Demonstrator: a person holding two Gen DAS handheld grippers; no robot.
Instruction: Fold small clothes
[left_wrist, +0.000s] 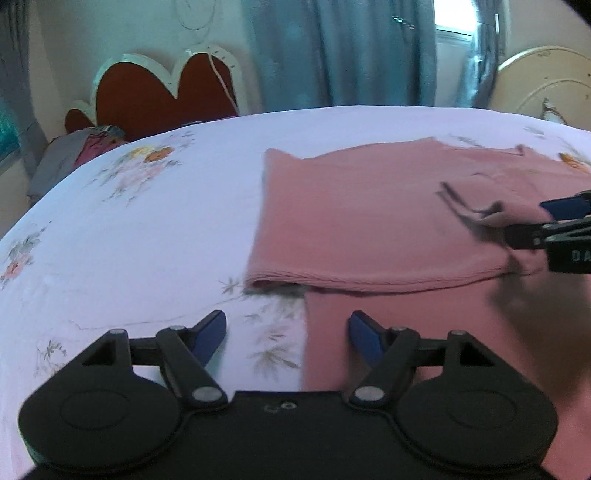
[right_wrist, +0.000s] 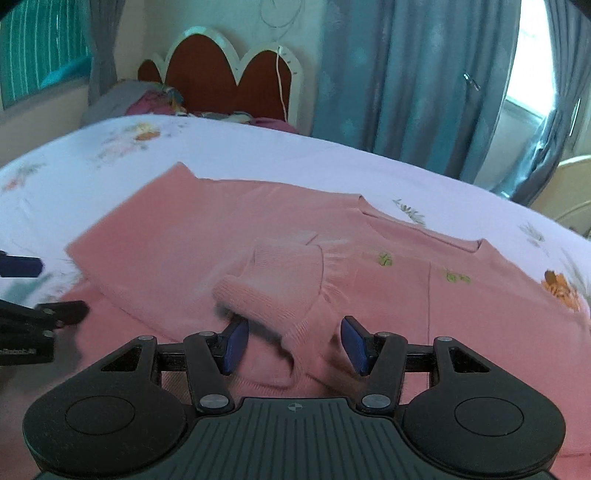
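On the flowered bedsheet (left_wrist: 129, 229), your pink sweater (left_wrist: 369, 221) lies part-folded, right of centre.
Left wrist view: your left gripper (left_wrist: 288, 334) is spread wide and empty at the sweater's near left edge. Right wrist view: your right gripper (right_wrist: 293, 345) stands part-spread around the ribbed cuff (right_wrist: 280, 280); whether it pinches, you cannot tell.

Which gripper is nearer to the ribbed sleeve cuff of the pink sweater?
Right. The right gripper has the sleeve cuff between its open fingers; the left gripper hovers over the sweater's edge, apart from it.
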